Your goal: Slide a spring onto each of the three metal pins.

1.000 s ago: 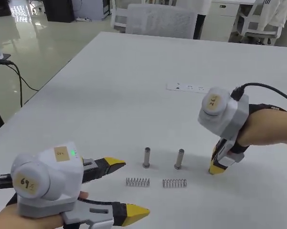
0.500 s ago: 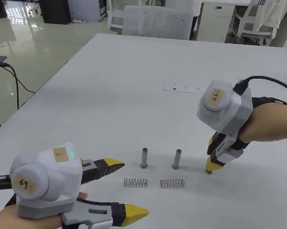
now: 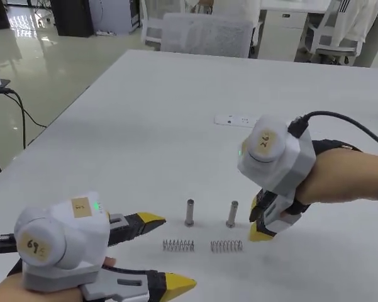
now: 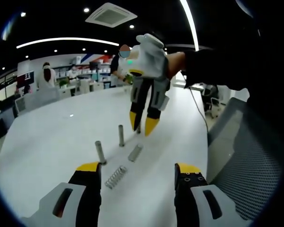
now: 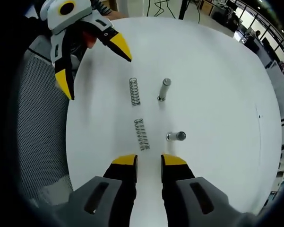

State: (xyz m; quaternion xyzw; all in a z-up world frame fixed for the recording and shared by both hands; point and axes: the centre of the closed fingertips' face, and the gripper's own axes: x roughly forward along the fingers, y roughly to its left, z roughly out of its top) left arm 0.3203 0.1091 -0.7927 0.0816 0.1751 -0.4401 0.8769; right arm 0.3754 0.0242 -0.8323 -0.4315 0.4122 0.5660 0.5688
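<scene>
White table (image 3: 176, 107), mesh chair (image 3: 207, 34), glossy floor (image 3: 50, 60)

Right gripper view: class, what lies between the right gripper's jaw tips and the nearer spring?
Nothing. In the right gripper view, only bare white table separates the right gripper from the nearer spring.

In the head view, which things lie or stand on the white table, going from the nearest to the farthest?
left metal coil spring, right metal coil spring (side by side) → left upright metal pin, right upright metal pin (side by side) → flat white power strip
</scene>
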